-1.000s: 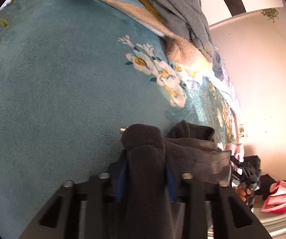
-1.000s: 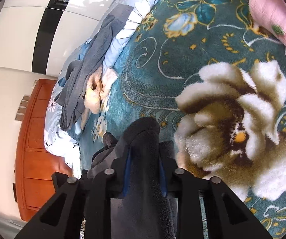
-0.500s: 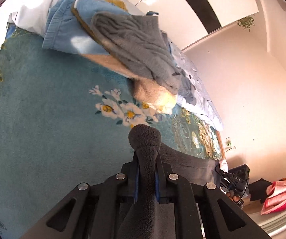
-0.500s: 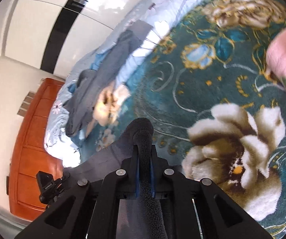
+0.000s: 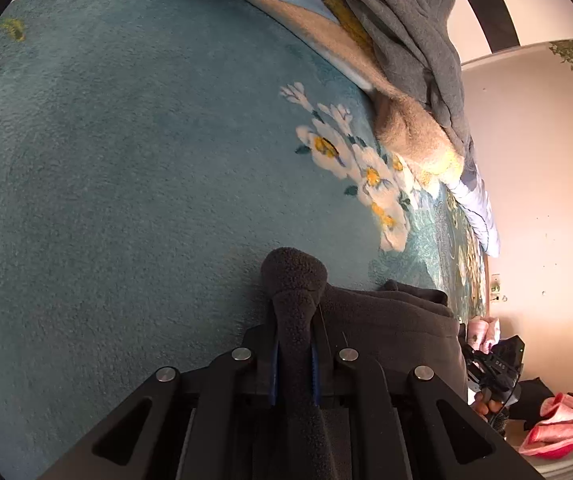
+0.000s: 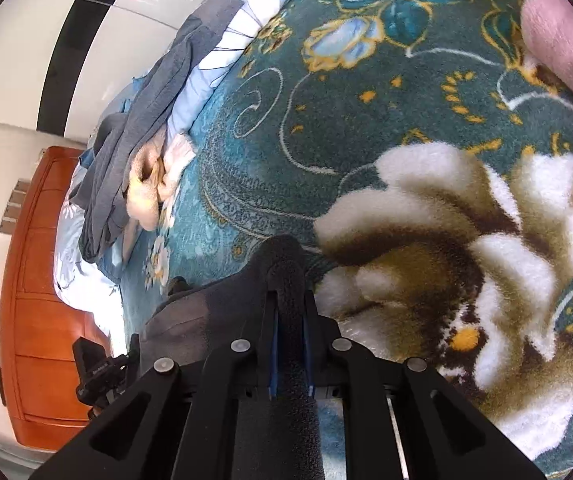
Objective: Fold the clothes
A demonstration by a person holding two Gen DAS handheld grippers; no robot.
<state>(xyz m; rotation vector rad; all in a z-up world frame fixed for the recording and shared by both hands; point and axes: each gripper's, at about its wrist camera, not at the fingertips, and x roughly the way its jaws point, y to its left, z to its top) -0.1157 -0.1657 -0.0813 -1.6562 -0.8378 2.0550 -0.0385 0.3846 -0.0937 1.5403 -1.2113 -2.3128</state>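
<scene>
My left gripper [image 5: 293, 320] is clenched on a bunched fold of the dark grey fleece garment [image 5: 386, 320], though its jaws are easing apart a little with the cloth between them; the fleece bulges out past the blue pads in a rounded knob and runs back between the black fingers towards me. My right gripper [image 6: 289, 312] is clenched on another fold of the same garment [image 6: 206, 320], which pokes out ahead of its tips in the same way. The rest of the fleece hangs and spreads between my two tools, low over the teal plush blanket [image 5: 126, 180] that covers the bed. In the left wrist view the blanket is plain teal with a spray of white and yellow flowers [image 5: 358, 172]; in the right wrist view a large white and brown flower [image 6: 466, 260] lies just beside my tips. Further off on the bed a heap of other clothes [image 6: 134, 152] lies across a pale blue floral sheet [image 6: 222, 48]: grey knitwear over something tan and fluffy. A pink plush thing [image 6: 558, 40] sits at the far right edge, and a wooden cabinet [image 6: 42, 300] stands past the bed.
</scene>
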